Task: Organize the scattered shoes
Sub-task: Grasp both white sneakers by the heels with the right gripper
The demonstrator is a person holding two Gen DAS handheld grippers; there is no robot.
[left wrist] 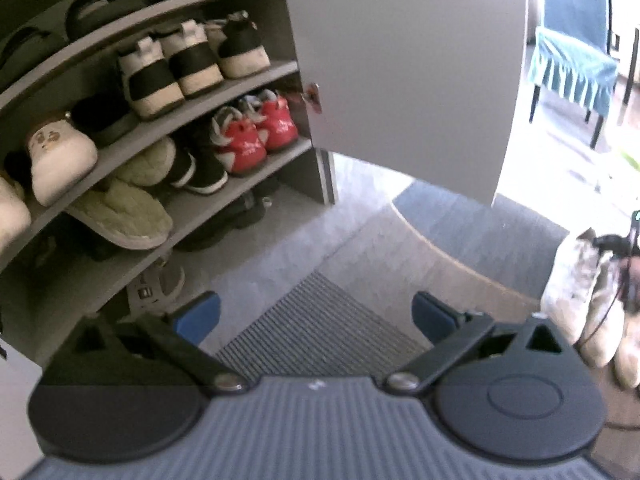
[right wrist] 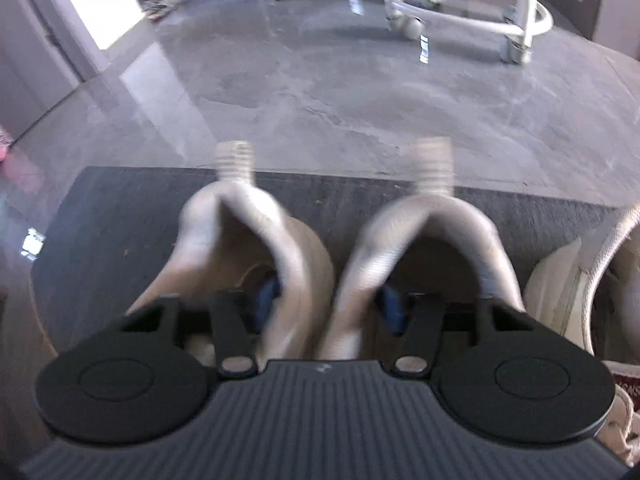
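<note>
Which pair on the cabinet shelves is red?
The red sneakers, at the right end of the lower shelf beside the cabinet door; the other shelved pairs are black, white or cream.

The 2 grey shoes (right wrist: 332, 264) are smeared with motion blur, and the right gripper's blue pads (right wrist: 269, 300) are mostly buried inside their openings. A white sneaker (right wrist: 580, 292) is cut off at the right edge, and the shoes under the rack's bottom shelf (left wrist: 228, 216) are too dark to make out.
</note>
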